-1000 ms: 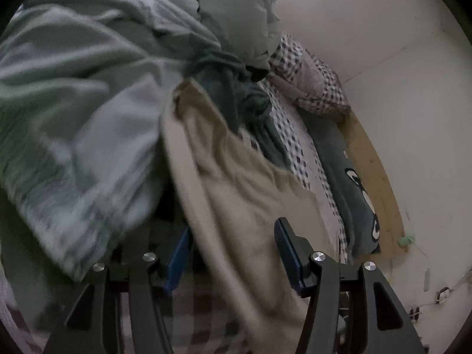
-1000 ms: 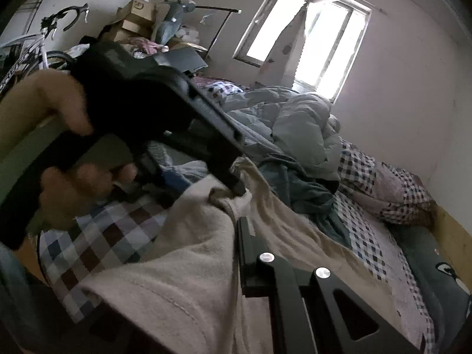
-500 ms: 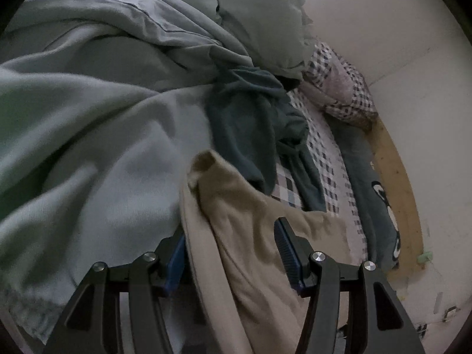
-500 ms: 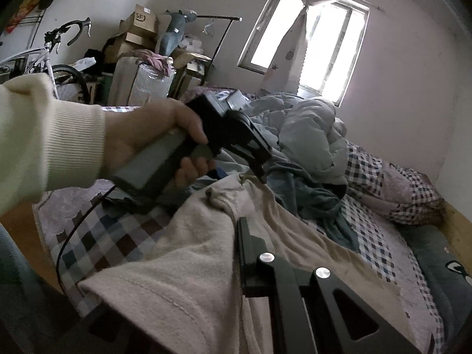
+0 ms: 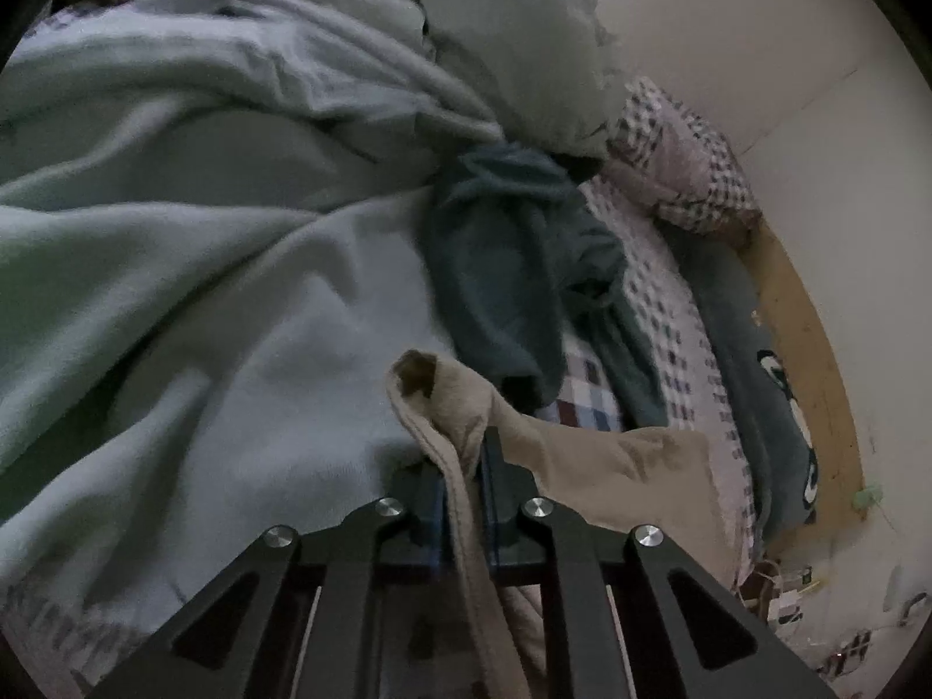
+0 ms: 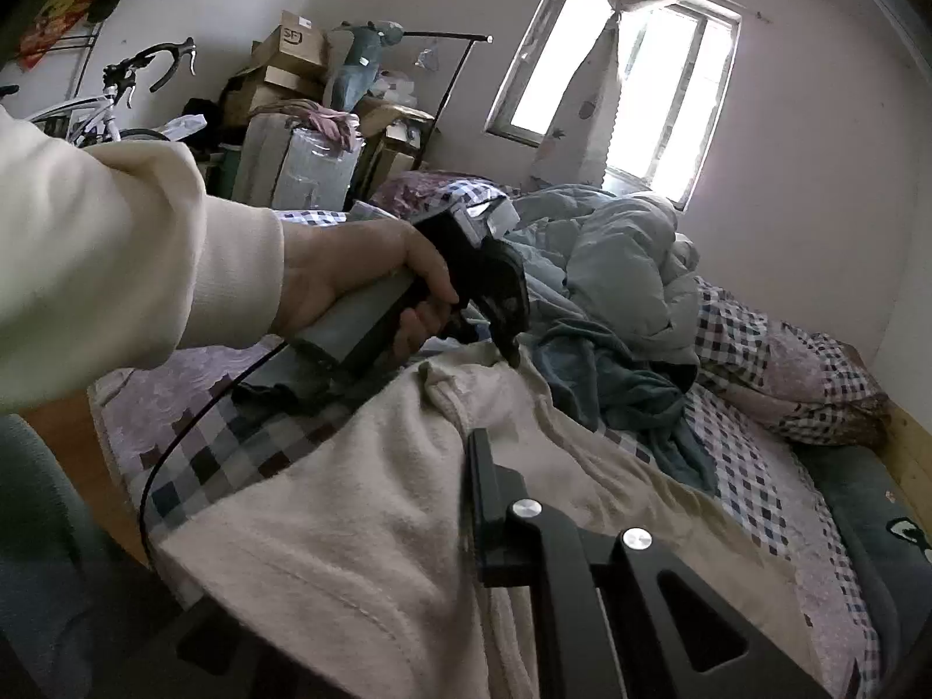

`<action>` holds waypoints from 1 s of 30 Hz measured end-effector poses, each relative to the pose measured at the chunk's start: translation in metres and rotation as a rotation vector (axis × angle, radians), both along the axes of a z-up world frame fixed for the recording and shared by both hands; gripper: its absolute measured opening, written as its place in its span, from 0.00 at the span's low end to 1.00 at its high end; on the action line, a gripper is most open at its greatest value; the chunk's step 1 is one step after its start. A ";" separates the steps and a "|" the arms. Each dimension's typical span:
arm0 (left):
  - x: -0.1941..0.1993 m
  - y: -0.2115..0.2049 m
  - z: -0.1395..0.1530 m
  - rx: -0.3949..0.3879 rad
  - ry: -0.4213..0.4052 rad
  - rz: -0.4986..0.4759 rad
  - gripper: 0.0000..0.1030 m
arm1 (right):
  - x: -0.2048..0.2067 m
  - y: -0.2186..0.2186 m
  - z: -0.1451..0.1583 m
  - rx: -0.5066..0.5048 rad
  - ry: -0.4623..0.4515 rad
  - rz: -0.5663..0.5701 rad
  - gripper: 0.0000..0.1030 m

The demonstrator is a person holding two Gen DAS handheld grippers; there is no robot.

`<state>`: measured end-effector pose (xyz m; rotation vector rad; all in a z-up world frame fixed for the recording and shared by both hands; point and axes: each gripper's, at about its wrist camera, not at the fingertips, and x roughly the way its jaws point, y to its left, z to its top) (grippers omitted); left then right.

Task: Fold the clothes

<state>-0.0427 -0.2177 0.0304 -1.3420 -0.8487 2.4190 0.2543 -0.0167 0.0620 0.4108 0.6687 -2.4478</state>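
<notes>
The room was a cluttered bedroom with a bright window (image 6: 617, 70) in the far wall, stacked cardboard boxes (image 6: 291, 64) and a white bicycle (image 6: 110, 99) at the back, and a bed covered by a checked sheet (image 6: 751, 489) filling the foreground. A rumpled pale green duvet (image 5: 192, 221) lay heaped across the bed, with a dark teal garment (image 5: 512, 268) crumpled just beside it and a checked pillow (image 5: 681, 175) near the wall. The beige garment (image 6: 361, 501) was spread over the near part of the bed, stretched between the two grippers. The left gripper (image 5: 466, 466) had just been closing, and its jaws now stood narrow, pinching a rolled hem of the beige cloth, which ran down between the blue pads and poked out above the tips as a small open loop. In the right wrist view a hand (image 6: 361, 279) in a cream sleeve (image 6: 116, 256) gripped that tool's handle, its tip pressed down onto the beige fabric near the teal garment. The right gripper (image 6: 475, 501) was largely buried in the same cloth; only one black finger showed clearly, with beige fabric bunched against it, and its jaws were clamped tight on the garment's edge. A dark cushion with a cartoon face (image 5: 780, 408) lay along the wooden bed frame (image 5: 815, 338) beside the wall.
</notes>
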 end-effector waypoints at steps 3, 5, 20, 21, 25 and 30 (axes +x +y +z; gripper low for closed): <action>0.012 -0.008 0.021 0.026 0.042 0.007 0.08 | 0.007 0.000 0.005 -0.004 0.004 0.014 0.03; 0.023 -0.011 0.040 0.029 0.081 0.006 0.07 | 0.013 -0.001 0.010 -0.010 0.008 0.026 0.03; 0.033 0.011 0.090 0.025 0.114 0.045 0.07 | 0.021 0.006 0.040 -0.154 -0.037 0.016 0.03; 0.033 0.018 0.093 0.031 0.118 0.039 0.07 | 0.020 0.010 0.039 -0.158 -0.038 0.007 0.03; 0.027 0.047 0.100 0.045 0.117 0.018 0.07 | 0.018 0.031 0.042 -0.183 -0.039 -0.034 0.03; 0.020 0.088 0.102 0.086 0.113 0.005 0.07 | 0.016 0.069 0.050 -0.230 -0.050 -0.099 0.03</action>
